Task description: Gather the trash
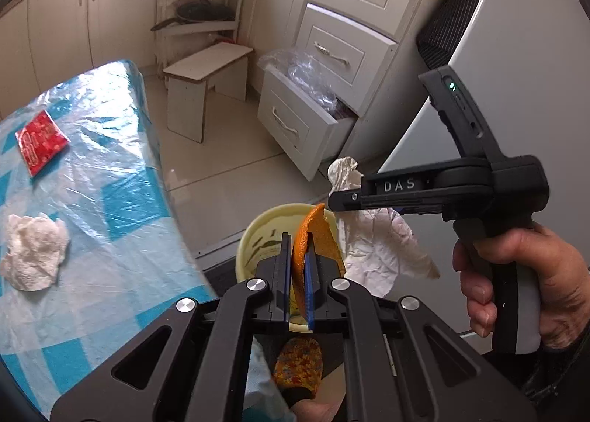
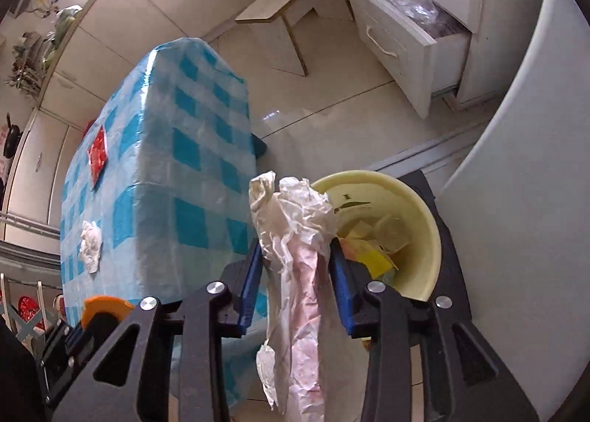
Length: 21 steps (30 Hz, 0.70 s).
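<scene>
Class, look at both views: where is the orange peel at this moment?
The orange peel is pinched in the left gripper, just above the yellow bin, beside the table's edge.

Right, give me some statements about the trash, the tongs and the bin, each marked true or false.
1. The left tongs are shut on an orange peel. True.
2. The right tongs have crumpled paper between them. True.
3. The yellow bin is empty. False: scraps already lie inside.
4. The red packet is in the bin. False: it lies on the checked table.
5. A crumpled white tissue lies on the table. True.
</scene>
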Each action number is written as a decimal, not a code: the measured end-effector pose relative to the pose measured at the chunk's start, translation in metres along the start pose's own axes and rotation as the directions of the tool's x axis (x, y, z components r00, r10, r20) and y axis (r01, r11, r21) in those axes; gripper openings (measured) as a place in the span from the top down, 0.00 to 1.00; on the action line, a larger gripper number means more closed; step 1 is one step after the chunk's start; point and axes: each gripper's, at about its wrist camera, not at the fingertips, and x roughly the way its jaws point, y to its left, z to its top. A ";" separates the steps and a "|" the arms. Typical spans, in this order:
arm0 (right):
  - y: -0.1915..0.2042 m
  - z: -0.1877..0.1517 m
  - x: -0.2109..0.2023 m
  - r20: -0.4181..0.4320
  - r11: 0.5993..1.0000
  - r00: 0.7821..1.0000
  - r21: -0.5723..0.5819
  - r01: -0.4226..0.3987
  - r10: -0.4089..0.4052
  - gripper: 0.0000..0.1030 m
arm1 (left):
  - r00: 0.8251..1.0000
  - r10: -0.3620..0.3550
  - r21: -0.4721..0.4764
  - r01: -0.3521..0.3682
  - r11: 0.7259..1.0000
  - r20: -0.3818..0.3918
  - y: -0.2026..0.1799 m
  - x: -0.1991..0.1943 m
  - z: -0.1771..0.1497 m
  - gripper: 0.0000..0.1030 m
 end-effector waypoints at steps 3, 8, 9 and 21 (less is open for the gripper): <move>-0.015 0.005 -0.006 0.027 0.998 1.000 0.063 -0.005 0.004 0.51 | 0.998 0.017 -0.032 -0.019 0.999 -0.058 -0.012 0.031 0.003 0.95; -0.031 0.010 -0.024 0.093 0.987 0.995 0.149 -0.055 0.041 0.40 | 0.988 0.005 -0.081 -0.017 0.997 -0.153 -0.024 0.070 0.007 0.83; -0.031 0.011 -0.027 0.106 0.986 0.993 0.154 -0.062 0.046 0.40 | 0.986 0.003 -0.086 -0.017 0.996 -0.167 -0.026 0.075 0.007 0.71; -0.020 0.021 -0.069 0.305 0.978 0.948 0.153 -0.144 0.092 0.30 | 0.995 0.002 -0.105 -0.012 0.994 -0.096 -0.019 0.033 -0.003 0.44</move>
